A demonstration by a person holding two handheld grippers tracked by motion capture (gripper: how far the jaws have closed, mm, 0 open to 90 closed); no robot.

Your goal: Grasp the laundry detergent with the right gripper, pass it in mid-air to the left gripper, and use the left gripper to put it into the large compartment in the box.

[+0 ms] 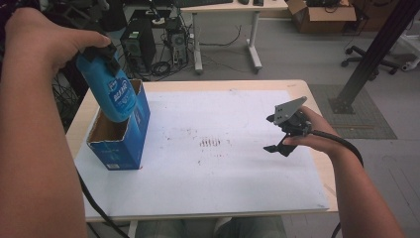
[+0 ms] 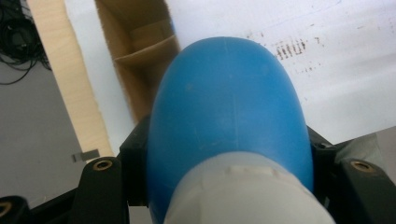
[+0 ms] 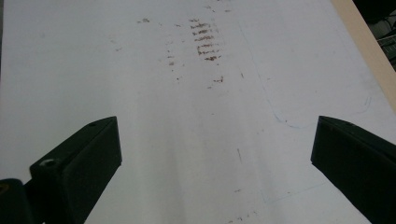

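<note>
Left gripper clamped on bottle near its cap, over box. Smooth plastic, likely light, slippery. Right gripper jaws apart.

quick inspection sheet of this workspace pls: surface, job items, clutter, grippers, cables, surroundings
Surface: white board on a wooden table, brown smudges mid-board.
Job's things: blue bottle held tilted over the open blue box; the box stands at the board's left.
Clutter: nothing seen.
Grippers: left gripper shut on the bottle; right gripper open over bare board.
Cables: black cable trails from the right gripper.
Surroundings: computer towers, a desk, a cardboard box behind.
</note>
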